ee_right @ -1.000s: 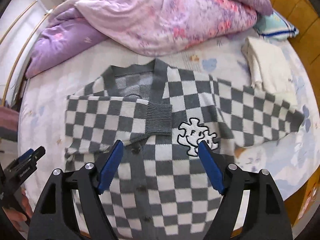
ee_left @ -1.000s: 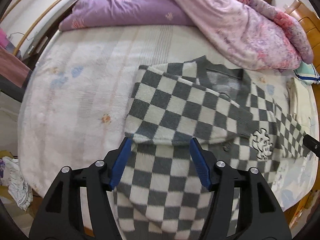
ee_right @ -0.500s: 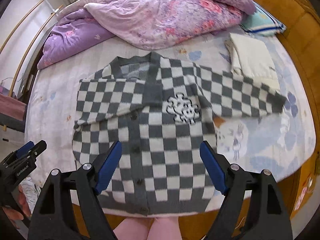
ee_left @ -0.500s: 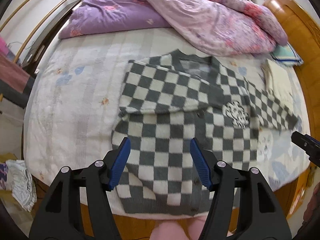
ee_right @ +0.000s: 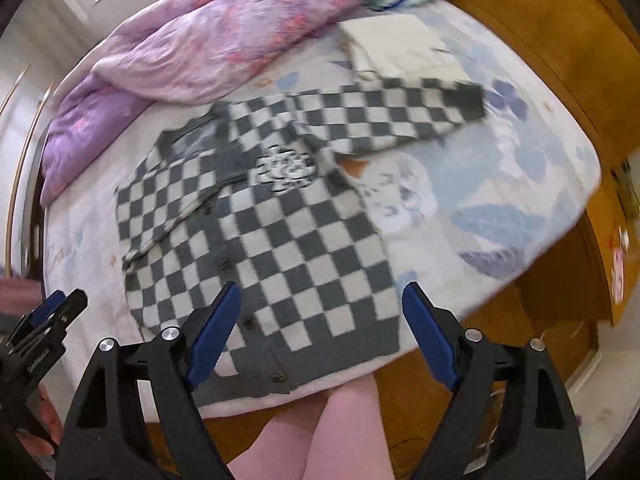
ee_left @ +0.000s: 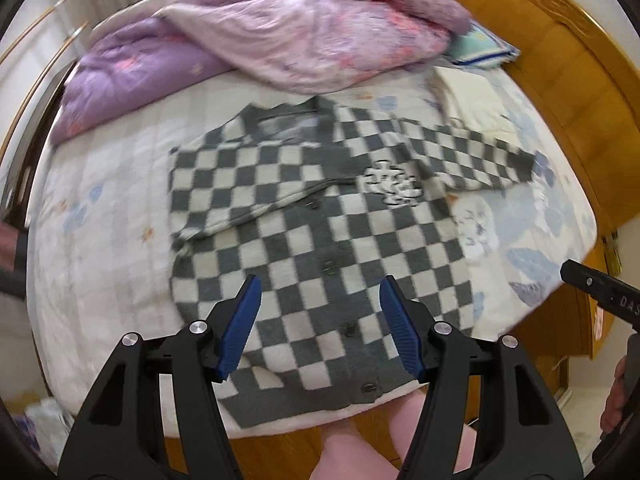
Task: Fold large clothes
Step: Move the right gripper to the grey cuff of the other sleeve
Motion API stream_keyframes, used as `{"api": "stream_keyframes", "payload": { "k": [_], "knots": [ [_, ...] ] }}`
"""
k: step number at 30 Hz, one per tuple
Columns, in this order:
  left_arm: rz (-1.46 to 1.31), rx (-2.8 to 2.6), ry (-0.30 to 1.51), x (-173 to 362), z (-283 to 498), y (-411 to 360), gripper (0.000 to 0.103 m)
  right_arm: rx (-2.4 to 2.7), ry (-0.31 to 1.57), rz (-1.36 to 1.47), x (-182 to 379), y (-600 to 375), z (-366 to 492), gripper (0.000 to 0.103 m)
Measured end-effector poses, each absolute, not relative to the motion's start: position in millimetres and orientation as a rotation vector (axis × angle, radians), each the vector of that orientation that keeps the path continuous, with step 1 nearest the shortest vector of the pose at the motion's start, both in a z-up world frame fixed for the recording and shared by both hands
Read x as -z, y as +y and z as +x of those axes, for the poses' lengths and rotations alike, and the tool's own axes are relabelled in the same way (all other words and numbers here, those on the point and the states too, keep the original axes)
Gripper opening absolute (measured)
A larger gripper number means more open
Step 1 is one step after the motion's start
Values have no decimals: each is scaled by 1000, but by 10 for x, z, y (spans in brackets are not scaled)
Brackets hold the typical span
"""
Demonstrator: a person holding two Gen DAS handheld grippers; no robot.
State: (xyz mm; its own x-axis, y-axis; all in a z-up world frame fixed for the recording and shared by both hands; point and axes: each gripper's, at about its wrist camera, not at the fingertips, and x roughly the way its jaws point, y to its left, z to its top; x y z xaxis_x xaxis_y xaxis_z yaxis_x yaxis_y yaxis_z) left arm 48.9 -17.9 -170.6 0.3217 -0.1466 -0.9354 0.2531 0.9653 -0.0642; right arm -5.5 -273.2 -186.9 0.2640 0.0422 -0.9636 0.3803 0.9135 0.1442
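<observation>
On the bed point(ee_left: 100, 208) | checkered cardigan point(ee_left: 320, 248) lying one-sleeve-folded | left tongs point(ee_left: 320, 320) gaping, empty | right tongs point(ee_right: 320, 332) widening, empty | risk: outstretched sleeve point(ee_right: 392, 116) dragging, undoing the fold

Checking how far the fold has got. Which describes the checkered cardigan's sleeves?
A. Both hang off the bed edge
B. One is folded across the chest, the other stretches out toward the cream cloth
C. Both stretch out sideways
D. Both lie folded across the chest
B: on the checkered cardigan, one sleeve lies across the chest, while the other sleeve reaches out toward the cream cloth.
</observation>
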Motion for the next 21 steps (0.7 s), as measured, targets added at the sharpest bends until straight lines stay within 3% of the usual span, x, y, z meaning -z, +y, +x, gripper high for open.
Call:
{"api": "stream_keyframes", "payload": {
  "k": [7, 14, 17, 21],
  "knots": [
    [154, 368, 1215, 1752, 583, -863, 63, 347, 1265, 552, 1973, -3489, -229, 83],
    [155, 380, 1293, 2115, 866, -1717, 59, 391, 1283, 691, 2441, -4554, 39, 84],
    [147, 368, 1327, 2346, 1135, -2113, 47, 416, 1290, 748, 2738, -5091, 292, 84],
    [115, 346, 1362, 2794, 1680, -2623, 19, 458, 1297, 800, 3230, -5795, 657, 84]
  ]
}}
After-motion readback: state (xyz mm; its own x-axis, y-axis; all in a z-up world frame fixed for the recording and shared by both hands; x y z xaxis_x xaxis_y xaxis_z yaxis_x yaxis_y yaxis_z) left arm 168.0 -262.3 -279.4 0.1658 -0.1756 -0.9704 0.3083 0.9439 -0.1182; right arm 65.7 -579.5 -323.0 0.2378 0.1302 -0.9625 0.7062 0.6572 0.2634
